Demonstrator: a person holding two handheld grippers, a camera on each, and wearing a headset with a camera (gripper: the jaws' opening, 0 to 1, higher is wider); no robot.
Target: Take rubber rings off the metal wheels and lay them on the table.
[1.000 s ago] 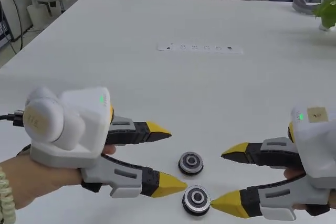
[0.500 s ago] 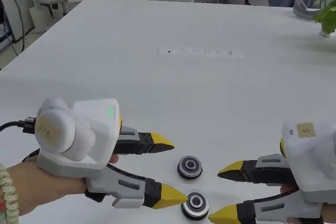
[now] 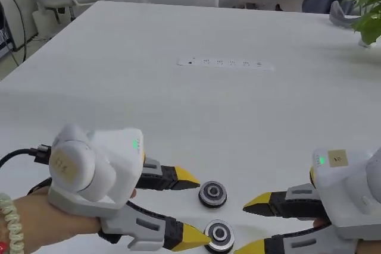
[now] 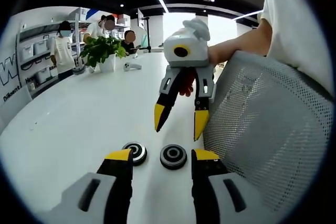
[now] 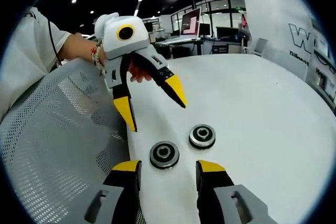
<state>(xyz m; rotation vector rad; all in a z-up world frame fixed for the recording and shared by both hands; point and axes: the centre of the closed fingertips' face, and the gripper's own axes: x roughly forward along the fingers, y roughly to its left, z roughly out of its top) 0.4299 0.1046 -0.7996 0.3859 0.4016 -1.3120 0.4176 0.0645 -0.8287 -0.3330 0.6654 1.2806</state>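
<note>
Your two hand-held grippers face each other low over the white desk (image 3: pixel 208 111), with the two metal wheels lying flat between them. Your left hand-held gripper (image 3: pixel 197 207) has its jaws spread wide and holds nothing. Your right hand-held gripper (image 3: pixel 245 227) is just as wide and also holds nothing.

The farther metal wheel (image 3: pixel 212 193) sits just beyond the tip of your left gripper's upper jaw and is clear of the right gripper's tips. The nearer metal wheel (image 3: pixel 218 234) lies close to the desk's front edge, between the two lower jaw tips. It looks right against the left one's yellow tip, but you cannot tell from here whether they touch. The wheels are near each other and not touching. Each has a black rubber ring (image 5: pixel 153 155) around its rim, with a bright metal hub inside.

In both gripper views the pair lies just ahead of the view's own jaw tips. A recessed power strip (image 3: pixel 225 62) sits well up the desk. A potted plant (image 4: pixel 102 51) stands near the far end. A grey mesh chair back (image 4: pixel 262 129) is by the desk's near edge.
</note>
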